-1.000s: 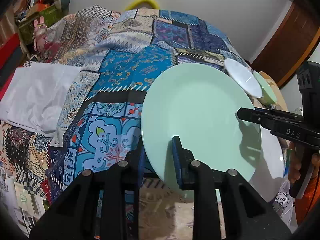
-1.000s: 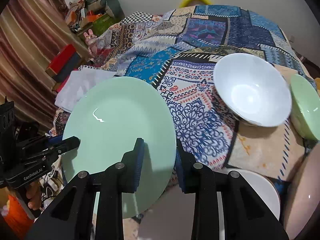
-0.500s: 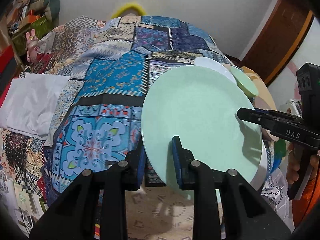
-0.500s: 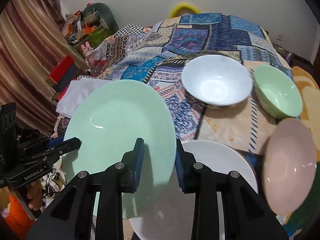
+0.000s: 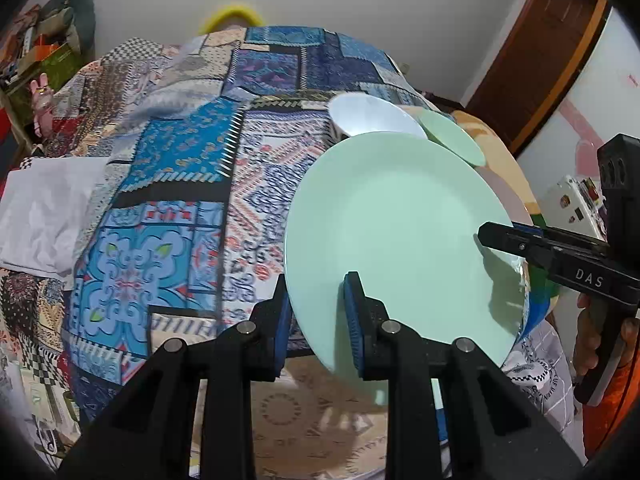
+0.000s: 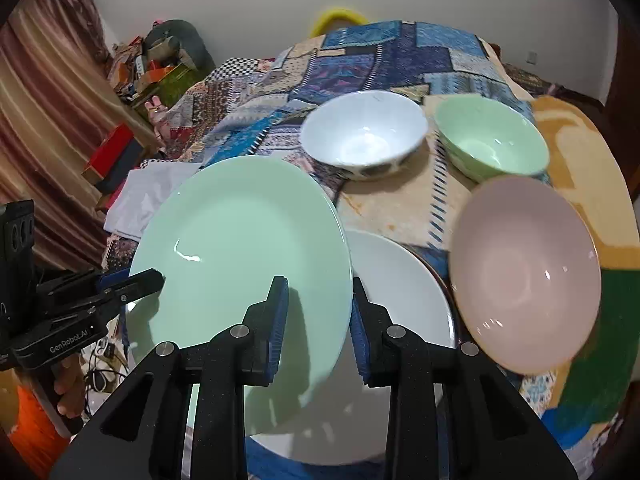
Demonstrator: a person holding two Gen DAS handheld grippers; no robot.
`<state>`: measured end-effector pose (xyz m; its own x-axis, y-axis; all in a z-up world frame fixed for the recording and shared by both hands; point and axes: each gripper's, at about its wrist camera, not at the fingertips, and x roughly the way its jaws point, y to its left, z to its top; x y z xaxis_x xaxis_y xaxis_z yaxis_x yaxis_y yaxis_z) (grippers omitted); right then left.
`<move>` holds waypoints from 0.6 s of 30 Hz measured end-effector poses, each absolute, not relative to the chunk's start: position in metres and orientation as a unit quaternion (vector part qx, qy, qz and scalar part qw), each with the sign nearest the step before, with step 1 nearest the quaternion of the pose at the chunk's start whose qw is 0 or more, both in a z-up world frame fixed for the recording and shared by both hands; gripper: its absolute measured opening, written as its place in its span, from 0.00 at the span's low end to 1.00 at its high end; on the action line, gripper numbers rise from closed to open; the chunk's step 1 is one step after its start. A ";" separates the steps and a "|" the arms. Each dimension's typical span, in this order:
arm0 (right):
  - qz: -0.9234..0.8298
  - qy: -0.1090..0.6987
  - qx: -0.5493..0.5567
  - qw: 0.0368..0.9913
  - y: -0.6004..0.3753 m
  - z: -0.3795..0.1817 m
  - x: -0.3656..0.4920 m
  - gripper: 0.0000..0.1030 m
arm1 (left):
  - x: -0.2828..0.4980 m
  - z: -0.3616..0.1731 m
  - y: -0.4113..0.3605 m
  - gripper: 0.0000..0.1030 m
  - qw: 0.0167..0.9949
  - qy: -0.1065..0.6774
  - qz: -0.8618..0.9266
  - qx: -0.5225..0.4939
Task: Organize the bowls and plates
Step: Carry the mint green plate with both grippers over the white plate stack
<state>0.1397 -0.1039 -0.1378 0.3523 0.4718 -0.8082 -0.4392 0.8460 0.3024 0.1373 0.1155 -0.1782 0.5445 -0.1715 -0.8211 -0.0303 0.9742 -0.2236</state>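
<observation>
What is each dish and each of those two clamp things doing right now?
Round mint-green plate: held tilted above the white plate.
Round white plate: lying flat.
White bowl: upright, empty.
Mint-green bowl: upright, empty.
Pink bowl: empty.
Left gripper: clamping the plate's rim.
Right gripper: clamping its rim too.

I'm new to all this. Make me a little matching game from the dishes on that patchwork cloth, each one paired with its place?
Things:
1. green plate
2. white plate
3. pink bowl
4. white bowl

Places:
A. far side, left of the green bowl
B. gripped by both tongs
C. near right, beside the white plate
D. partly under the green plate

Pairs: 1-B, 2-D, 3-C, 4-A
</observation>
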 end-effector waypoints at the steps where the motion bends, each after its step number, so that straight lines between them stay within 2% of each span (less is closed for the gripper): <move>1: 0.275 0.499 0.019 0.822 -0.108 -0.140 0.139 0.27 | 0.138 -0.179 0.112 0.24 0.871 0.478 -0.042 -0.105; 18: 0.246 0.533 0.060 0.807 -0.151 -0.175 0.125 0.27 | 0.146 -0.212 0.065 0.24 0.854 0.511 -0.060 -0.073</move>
<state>0.1250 -0.1511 -0.1748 0.3096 0.4619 -0.8311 -0.3334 0.8713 0.3600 0.1462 0.0647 -0.2117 0.4695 -0.1773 -0.8650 0.0287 0.9822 -0.1858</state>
